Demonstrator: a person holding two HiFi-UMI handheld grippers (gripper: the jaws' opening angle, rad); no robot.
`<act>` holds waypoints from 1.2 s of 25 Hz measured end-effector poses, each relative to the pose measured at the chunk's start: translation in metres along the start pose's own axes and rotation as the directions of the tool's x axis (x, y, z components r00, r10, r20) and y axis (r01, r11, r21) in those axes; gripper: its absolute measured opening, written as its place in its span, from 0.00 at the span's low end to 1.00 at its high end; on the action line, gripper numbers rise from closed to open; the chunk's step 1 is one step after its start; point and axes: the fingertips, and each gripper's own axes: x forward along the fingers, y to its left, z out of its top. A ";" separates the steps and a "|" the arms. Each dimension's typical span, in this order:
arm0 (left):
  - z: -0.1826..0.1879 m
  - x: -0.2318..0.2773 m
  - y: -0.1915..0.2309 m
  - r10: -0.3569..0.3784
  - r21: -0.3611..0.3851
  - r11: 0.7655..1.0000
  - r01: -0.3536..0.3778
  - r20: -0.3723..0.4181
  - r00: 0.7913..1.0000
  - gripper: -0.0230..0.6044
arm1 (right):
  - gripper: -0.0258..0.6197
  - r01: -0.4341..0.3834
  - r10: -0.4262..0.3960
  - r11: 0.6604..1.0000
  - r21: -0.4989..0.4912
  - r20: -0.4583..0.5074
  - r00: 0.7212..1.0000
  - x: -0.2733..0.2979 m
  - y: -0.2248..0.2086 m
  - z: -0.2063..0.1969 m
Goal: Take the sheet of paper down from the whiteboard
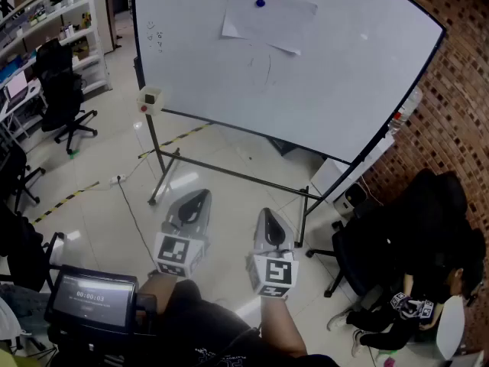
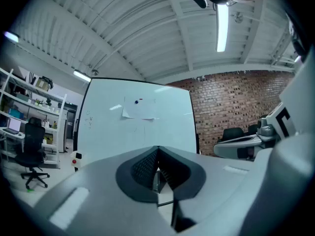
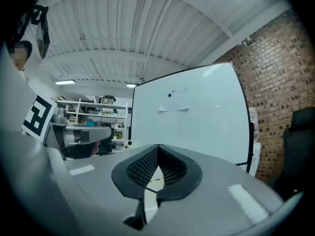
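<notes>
A white sheet of paper (image 1: 267, 15) hangs near the top of the whiteboard (image 1: 321, 82), pinned by a blue magnet (image 1: 260, 3) with a small red one beside it. The same paper (image 2: 140, 108) shows far ahead in the left gripper view, and the paper (image 3: 173, 100) shows in the right gripper view too. My left gripper (image 1: 200, 196) and right gripper (image 1: 267, 214) are held level, side by side, well short of the board. Both are shut with nothing between their jaws.
The whiteboard stands on a metal frame (image 1: 229, 173) with legs on the tiled floor. A brick wall (image 1: 458, 90) is to the right. A black office chair (image 1: 65, 90) and shelves (image 1: 46, 21) are at the left. A seated person (image 1: 428, 281) and chair are at the lower right.
</notes>
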 end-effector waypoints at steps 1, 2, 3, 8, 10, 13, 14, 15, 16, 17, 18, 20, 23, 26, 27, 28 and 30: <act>0.001 0.001 0.002 -0.002 -0.013 1.000 0.002 0.004 1.000 0.03 | 0.06 0.001 -0.001 1.000 0.000 0.003 1.000 0.002 0.000 0.002; 0.002 0.003 0.004 -0.004 -0.024 1.000 0.004 0.007 1.000 0.03 | 0.06 0.003 -0.003 1.000 -0.001 0.005 1.000 0.003 0.000 0.004; 0.002 0.006 0.005 -0.004 -0.032 0.999 0.004 0.008 1.000 0.03 | 0.06 0.004 -0.004 1.000 -0.002 0.006 1.000 0.006 -0.002 0.005; -0.002 0.055 0.020 0.006 -0.026 1.000 -0.006 -0.003 1.000 0.03 | 0.06 0.014 -0.014 1.000 0.001 -0.003 1.000 0.051 -0.024 0.001; -0.001 0.078 0.031 0.008 -0.036 0.999 -0.008 0.002 1.000 0.03 | 0.06 0.021 -0.021 1.000 0.000 -0.001 1.000 0.074 -0.031 0.002; 0.002 0.114 0.052 0.009 -0.050 0.999 -0.009 0.006 1.000 0.03 | 0.06 0.033 -0.033 0.999 -0.004 0.003 0.999 0.112 -0.038 0.007; 0.003 0.127 0.059 0.006 -0.054 0.999 -0.006 0.006 1.000 0.03 | 0.06 0.036 -0.036 0.999 -0.005 0.001 0.999 0.125 -0.041 0.008; 0.004 0.140 0.065 0.001 -0.057 0.998 -0.001 0.005 1.000 0.03 | 0.06 0.041 -0.041 0.999 -0.007 -0.003 0.999 0.138 -0.043 0.010; 0.006 0.153 0.072 -0.005 -0.057 0.998 0.005 0.004 1.000 0.03 | 0.06 0.044 -0.044 0.999 -0.008 -0.010 0.999 0.151 -0.045 0.010; 0.007 0.164 0.080 -0.011 -0.054 0.998 0.011 0.004 1.000 0.03 | 0.06 0.046 -0.046 0.999 -0.008 -0.021 0.999 0.164 -0.046 0.010; 0.009 0.175 0.087 -0.015 -0.050 0.999 0.015 0.005 1.000 0.03 | 0.06 0.047 -0.047 0.999 -0.007 -0.034 0.998 0.177 -0.046 0.009; 0.012 0.197 0.103 -0.018 -0.041 0.999 0.019 0.014 1.000 0.03 | 0.06 0.057 -0.057 0.998 -0.007 -0.028 0.998 0.202 -0.049 0.015; 0.019 0.231 0.121 -0.028 -0.026 0.999 0.029 0.038 0.999 0.03 | 0.06 0.069 -0.069 0.998 -0.003 -0.016 0.997 0.236 -0.058 0.022; 0.032 0.261 0.132 -0.054 -0.002 0.999 0.054 0.066 0.996 0.03 | 0.06 0.085 -0.085 0.996 0.011 -0.014 0.996 0.262 -0.068 0.029; 0.038 0.270 0.134 -0.066 0.014 0.998 0.065 0.076 0.995 0.03 | 0.06 0.093 -0.093 0.996 0.016 -0.010 0.996 0.269 -0.072 0.031; 0.044 0.279 0.135 -0.077 0.032 0.997 0.074 0.086 0.993 0.03 | 0.06 0.101 -0.100 0.995 0.023 -0.005 0.995 0.276 -0.076 0.034; 0.059 0.298 0.139 -0.088 0.071 0.994 0.080 0.110 0.990 0.03 | 0.06 0.106 -0.106 0.994 0.036 0.007 0.994 0.290 -0.084 0.042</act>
